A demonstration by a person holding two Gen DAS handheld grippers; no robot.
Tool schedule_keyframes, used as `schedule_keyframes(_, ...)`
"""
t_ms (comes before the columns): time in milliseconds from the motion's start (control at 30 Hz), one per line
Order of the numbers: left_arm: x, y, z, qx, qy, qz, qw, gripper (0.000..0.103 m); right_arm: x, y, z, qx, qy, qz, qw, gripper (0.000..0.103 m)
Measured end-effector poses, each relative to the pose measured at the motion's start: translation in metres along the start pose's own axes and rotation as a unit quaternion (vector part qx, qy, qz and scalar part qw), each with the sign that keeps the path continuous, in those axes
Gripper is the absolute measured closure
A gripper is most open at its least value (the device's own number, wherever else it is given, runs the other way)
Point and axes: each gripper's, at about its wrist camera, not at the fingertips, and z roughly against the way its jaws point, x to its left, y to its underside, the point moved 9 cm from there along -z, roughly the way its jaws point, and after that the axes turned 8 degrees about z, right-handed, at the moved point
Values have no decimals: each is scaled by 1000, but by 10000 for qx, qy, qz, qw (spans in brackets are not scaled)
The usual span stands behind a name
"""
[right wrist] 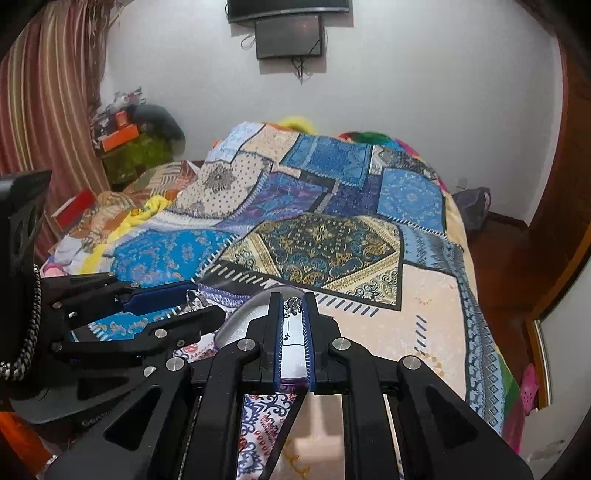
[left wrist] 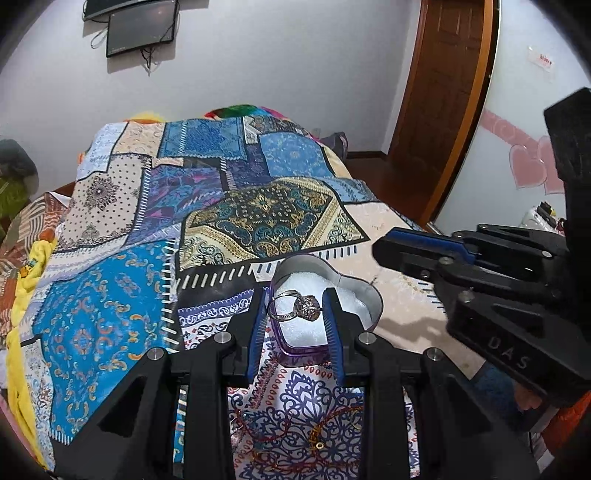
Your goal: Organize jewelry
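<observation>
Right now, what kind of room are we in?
Probably a bedroom: a bed under a patchwork bedspread, a wall-mounted screen, and a wooden door.

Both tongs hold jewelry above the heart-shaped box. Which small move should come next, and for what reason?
Probably lower the left tongs slightly and open them. They pinch the ring directly over the white padding of the open heart-shaped box, so it would land inside. The right tongs, shut on a small silver piece, could follow afterwards.
</observation>
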Motion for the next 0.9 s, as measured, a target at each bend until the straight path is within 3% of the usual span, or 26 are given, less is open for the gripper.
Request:
schedule_keyframes(467,1,9,-28,355,126,-37,9993,73,-1,25,-37,711,-607,-44,9956,94)
schedule_keyframes(900,3,9,-28,403,184,22,9990,73,-2,32,-41,910,-611,55,9940,94)
